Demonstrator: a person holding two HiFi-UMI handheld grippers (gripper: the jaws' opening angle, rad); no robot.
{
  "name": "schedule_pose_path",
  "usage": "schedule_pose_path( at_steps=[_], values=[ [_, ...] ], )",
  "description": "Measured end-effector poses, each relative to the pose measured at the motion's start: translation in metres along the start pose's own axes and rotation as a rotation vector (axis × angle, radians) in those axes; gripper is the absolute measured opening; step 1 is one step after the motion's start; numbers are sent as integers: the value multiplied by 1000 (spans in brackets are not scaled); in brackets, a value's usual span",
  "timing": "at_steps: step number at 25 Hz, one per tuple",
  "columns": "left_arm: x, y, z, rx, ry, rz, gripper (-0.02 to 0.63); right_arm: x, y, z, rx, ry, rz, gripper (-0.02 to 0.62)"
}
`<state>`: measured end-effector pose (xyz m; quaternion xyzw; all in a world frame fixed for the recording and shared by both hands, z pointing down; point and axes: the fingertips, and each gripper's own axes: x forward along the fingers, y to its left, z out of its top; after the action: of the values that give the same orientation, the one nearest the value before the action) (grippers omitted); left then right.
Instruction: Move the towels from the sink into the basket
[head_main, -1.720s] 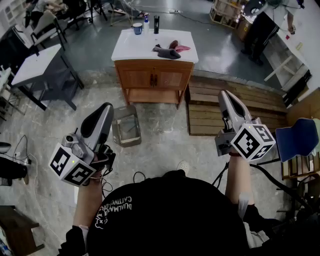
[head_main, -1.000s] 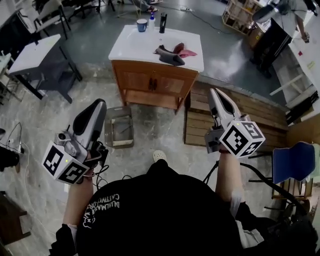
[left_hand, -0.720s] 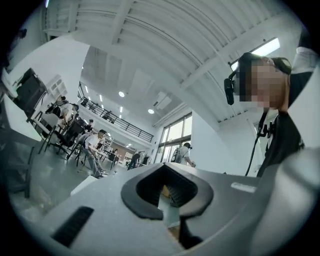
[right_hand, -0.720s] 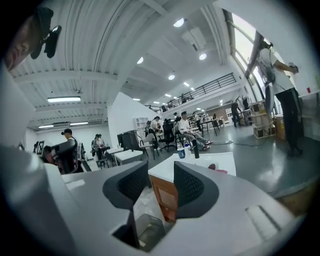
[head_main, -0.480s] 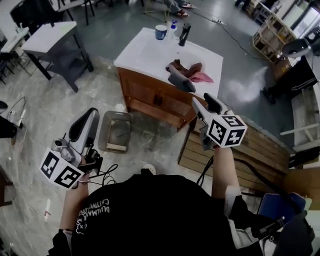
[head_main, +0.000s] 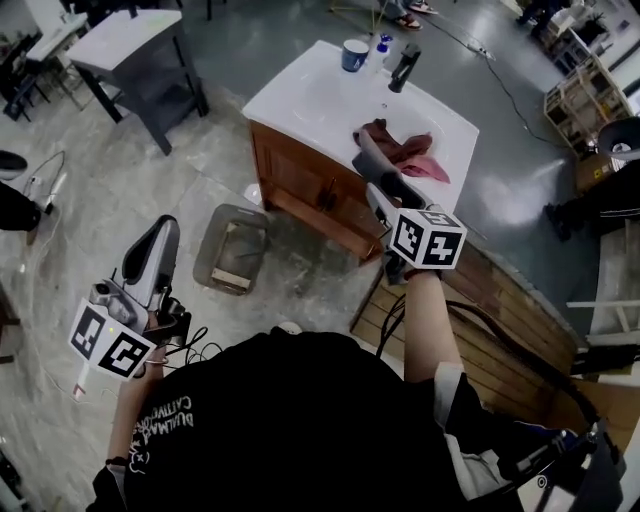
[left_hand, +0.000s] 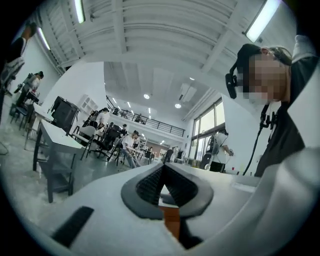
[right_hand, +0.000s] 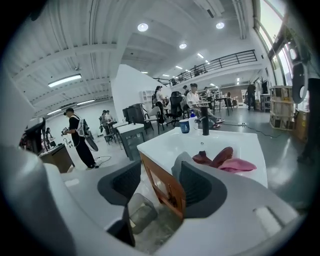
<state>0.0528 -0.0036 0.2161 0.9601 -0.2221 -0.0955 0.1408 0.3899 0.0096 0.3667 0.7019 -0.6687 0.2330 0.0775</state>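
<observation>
A dark red towel (head_main: 392, 140) and a pink towel (head_main: 432, 170) lie bunched at the right of the white sink top (head_main: 320, 95). Both show again in the right gripper view, the red towel (right_hand: 215, 157) beside the pink towel (right_hand: 237, 164). A grey towel seems to hang at the sink's front edge, mostly hidden behind my right gripper (head_main: 375, 170). That gripper (right_hand: 159, 167) has just been opening; it is open and empty, short of the towels. The basket (head_main: 232, 250) stands on the floor left of the cabinet. My left gripper (head_main: 160, 235) hangs shut and empty above the floor.
A blue mug (head_main: 354, 53), a small bottle (head_main: 380, 45) and a black faucet (head_main: 405, 67) stand at the sink's back edge. The wooden cabinet (head_main: 300, 185) carries the sink. A slatted wooden platform (head_main: 500, 310) lies to the right, a grey table (head_main: 130, 40) at far left.
The person has walked up to the sink. My right gripper has swung forward and left toward the towels and its jaws have spread. The left gripper has sunk beside the body.
</observation>
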Motion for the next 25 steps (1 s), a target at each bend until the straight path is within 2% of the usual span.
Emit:
schedule_pose_path(
  at_steps=[2,9,15,17,21,24,25],
  values=[
    [6,5,-7,7,36,19,-3,9,-8,-2,-2,14,-16,244],
    [29,18,-12,-48,38,34,-3,26,-34,-1,20,60,-78,242],
    [54,27,-30,-106,65,26,-3,45,-68,-15,-140,160,-192,233],
    [60,28,-34,-109,75,19,-3,54,-74,-17,-147,165,-189,201],
    [67,32,-41,-120,86,20,-3,68,-74,-20,-106,168,-141,181],
    [67,35,-44,-124,86,27,-3,71,-71,-19,-116,167,-122,112],
    [67,36,-44,-124,84,30,-3,71,-69,-18,-121,165,-116,58]
  ],
)
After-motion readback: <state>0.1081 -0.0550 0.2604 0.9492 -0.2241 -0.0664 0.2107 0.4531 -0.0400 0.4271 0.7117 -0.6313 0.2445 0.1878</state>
